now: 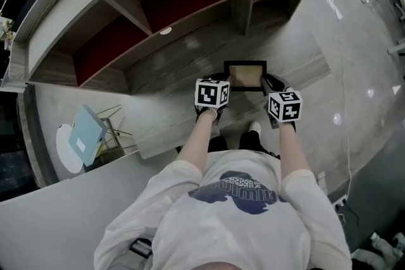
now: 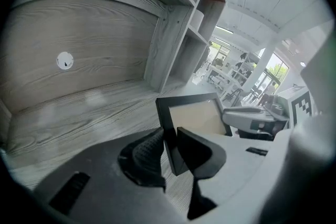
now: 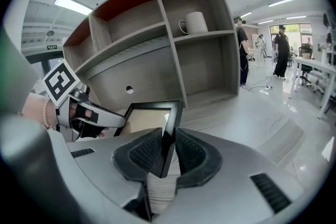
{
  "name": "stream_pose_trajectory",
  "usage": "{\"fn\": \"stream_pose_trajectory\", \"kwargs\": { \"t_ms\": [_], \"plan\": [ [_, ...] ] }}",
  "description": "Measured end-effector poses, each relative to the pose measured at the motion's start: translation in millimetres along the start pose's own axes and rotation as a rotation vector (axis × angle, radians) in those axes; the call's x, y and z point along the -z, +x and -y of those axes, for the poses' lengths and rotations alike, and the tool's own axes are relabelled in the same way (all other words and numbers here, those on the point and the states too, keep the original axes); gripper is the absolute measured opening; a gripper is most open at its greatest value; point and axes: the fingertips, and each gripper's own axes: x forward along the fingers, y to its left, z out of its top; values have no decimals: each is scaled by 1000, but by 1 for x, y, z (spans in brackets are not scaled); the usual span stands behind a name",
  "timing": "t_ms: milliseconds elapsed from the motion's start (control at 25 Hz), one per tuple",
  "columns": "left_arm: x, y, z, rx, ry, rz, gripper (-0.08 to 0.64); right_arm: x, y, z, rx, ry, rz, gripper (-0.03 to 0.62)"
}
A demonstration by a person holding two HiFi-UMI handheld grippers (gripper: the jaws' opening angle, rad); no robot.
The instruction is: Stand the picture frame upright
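Left gripper (image 2: 170, 136) and right gripper (image 3: 167, 147) each clench a side edge of the black frame (image 1: 245, 76). They hold it low over the desk (image 1: 177, 82) in front of the shelf (image 1: 190, 3), its face tipped toward the head camera, not yet upright. To do this step well, both hands should probably raise the top edge together, with the bottom edge planted on the desk as a hinge. An even pinch on both sides would stop the thin moulding twisting or slipping. Whether a back stand is out cannot be seen.
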Motion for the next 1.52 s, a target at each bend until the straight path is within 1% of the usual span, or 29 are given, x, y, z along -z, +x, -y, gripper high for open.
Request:
{"fn": "stream_pose_trajectory", "kwargs": {
  "t_ms": [320,600,720,1000,1320,1520],
  "plan": [
    [-15,12,27,-84,-55,50,84,-16,-5,34,-107,-65,-5,75],
    [-12,17,46,-144,-107,75,84,-19,-13,50,-189,-118,-16,75],
    [-12,18,54,-160,-119,86,83,-20,-17,56,-208,-128,-16,75],
    [-20,24,66,-147,-94,87,83,-22,-25,69,-192,-111,6,75],
    [-37,37,68,-78,-42,67,83,-31,-29,79,-126,-84,31,74],
    [-55,39,57,-48,-5,69,83,-44,-20,77,-90,-69,52,74]
  ]
}}
